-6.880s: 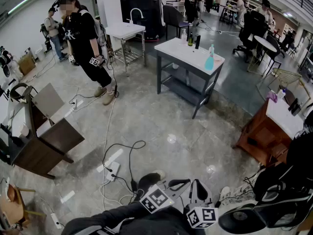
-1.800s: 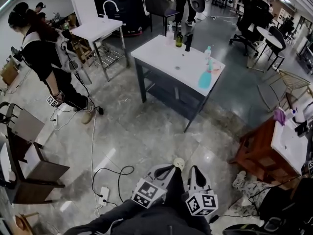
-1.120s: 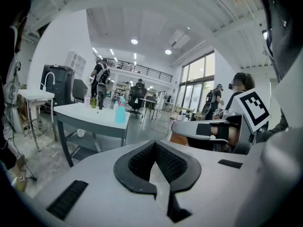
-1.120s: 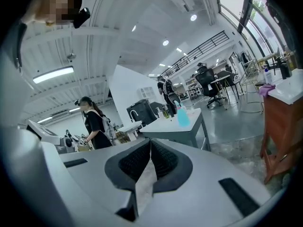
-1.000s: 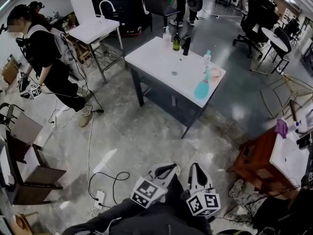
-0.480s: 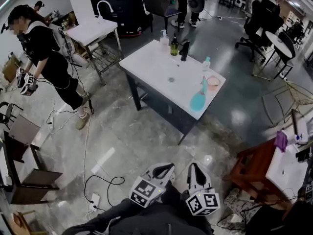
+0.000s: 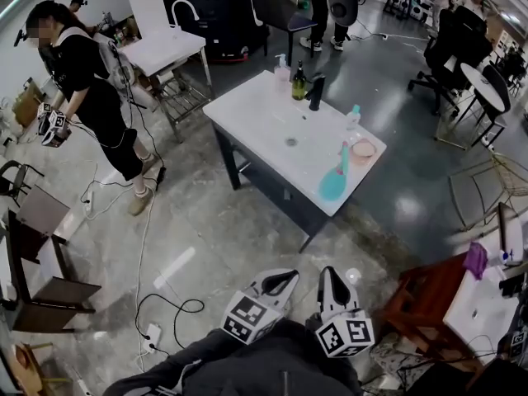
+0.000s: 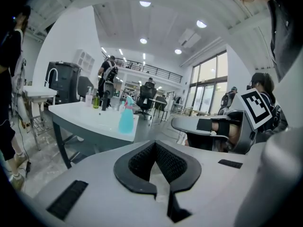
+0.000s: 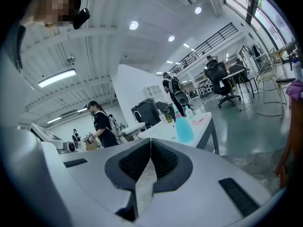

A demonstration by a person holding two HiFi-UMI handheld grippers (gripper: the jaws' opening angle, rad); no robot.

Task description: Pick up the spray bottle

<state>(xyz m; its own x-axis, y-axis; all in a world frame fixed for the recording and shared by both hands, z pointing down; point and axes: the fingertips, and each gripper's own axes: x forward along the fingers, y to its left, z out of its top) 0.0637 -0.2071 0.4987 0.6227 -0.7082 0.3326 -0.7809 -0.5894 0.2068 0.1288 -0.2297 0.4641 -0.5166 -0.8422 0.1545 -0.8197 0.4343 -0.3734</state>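
As only the gripper views show, the spray bottle stands upright.

We are holding the left gripper and the right gripper low in front of us, side by side and just apart, both pointing forward and slightly down. Each is carrying its marker cube on top, the left cube and the right cube. Our dark sleeves are lying close together behind them. In both gripper views the jaws are pressing together at the tips, gripping nothing.
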